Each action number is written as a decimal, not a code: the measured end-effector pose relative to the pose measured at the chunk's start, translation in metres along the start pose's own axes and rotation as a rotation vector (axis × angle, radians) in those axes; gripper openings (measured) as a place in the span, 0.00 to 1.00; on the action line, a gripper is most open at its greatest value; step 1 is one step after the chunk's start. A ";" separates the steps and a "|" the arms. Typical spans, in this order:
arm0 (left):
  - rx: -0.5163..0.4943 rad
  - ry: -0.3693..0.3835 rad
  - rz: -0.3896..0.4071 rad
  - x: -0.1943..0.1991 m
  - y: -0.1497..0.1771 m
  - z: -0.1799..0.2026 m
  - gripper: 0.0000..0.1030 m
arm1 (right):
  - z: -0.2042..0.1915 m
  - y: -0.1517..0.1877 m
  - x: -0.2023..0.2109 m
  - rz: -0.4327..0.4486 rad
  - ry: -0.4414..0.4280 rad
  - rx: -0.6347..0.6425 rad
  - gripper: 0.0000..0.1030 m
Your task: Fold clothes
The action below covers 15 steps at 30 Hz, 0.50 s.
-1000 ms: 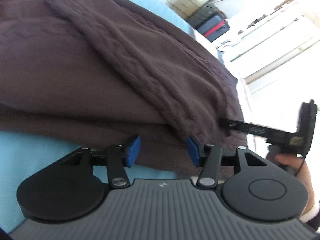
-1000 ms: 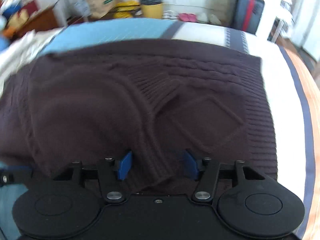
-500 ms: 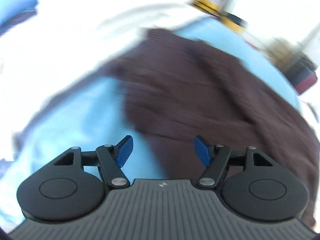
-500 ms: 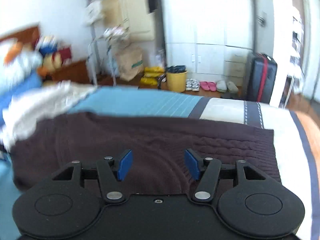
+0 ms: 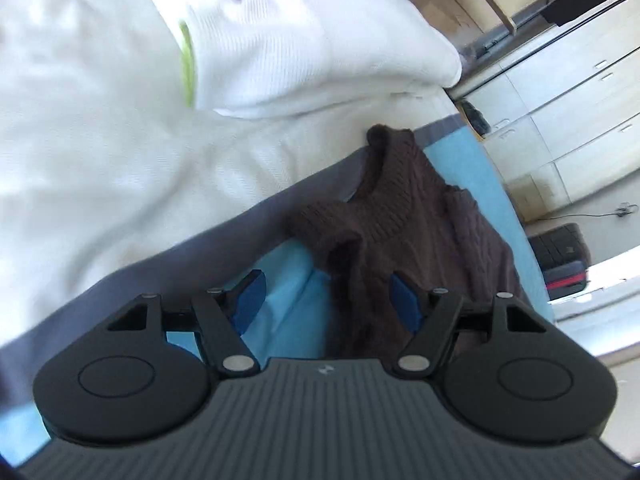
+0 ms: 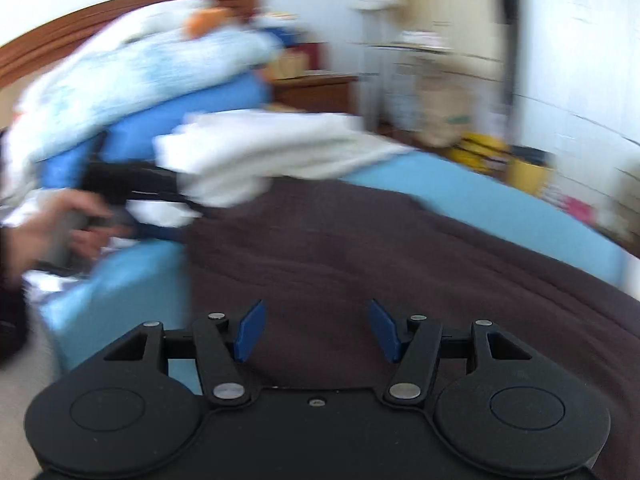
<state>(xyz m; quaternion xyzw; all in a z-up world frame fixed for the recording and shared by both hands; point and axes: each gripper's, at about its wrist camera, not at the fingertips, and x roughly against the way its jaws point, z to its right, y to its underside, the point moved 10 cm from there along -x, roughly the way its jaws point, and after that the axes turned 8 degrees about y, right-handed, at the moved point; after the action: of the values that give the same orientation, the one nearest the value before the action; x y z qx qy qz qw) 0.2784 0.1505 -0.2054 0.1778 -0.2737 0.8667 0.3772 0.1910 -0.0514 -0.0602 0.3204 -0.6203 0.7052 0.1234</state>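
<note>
A dark brown cable-knit sweater (image 5: 380,216) lies on the light blue bed sheet (image 5: 280,320), its ribbed end bunched towards the white bedding. My left gripper (image 5: 326,300) hovers open over the sweater's near edge. Knit lies by the right pad, not pinched. In the blurred right wrist view the sweater (image 6: 360,248) spreads flat across the bed. My right gripper (image 6: 316,330) stands open just above it with nothing held. At the left a hand (image 6: 52,220) holds the other gripper's dark body.
White bedding (image 5: 100,120) and a white folded garment (image 6: 260,152) lie beyond the sweater's left end. Blue pillows (image 6: 140,80) pile against the wooden headboard (image 6: 120,12). A dark suitcase (image 5: 564,256) and cupboards (image 5: 560,100) stand past the bed.
My left gripper has widened, left the sweater's folded middle and swung to its bunched end by the white bedding. The right gripper has swept left across the sweater, still open.
</note>
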 end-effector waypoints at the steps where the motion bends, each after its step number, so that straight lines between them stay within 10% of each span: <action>1: 0.014 0.028 0.010 -0.001 -0.002 0.000 0.64 | -0.019 -0.001 -0.012 -0.013 -0.010 0.029 0.63; 2: 0.027 0.054 0.020 0.000 -0.005 0.000 0.53 | -0.038 -0.001 -0.024 -0.027 -0.017 0.058 0.63; 3: 0.040 0.080 0.031 0.000 -0.007 0.000 0.10 | -0.056 -0.001 -0.036 -0.041 -0.023 0.087 0.63; 9: -0.078 0.049 0.137 0.016 -0.024 0.017 0.06 | -0.108 0.024 -0.071 -0.086 0.101 0.287 0.64; 15: 0.013 0.030 0.108 0.017 -0.024 -0.005 0.06 | -0.114 0.027 -0.076 -0.058 0.157 0.312 0.69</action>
<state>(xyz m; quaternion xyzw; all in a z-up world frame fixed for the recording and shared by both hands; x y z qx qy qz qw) 0.2846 0.1767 -0.1927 0.1524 -0.2717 0.8901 0.3327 0.1995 0.0687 -0.1303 0.2974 -0.4821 0.8120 0.1406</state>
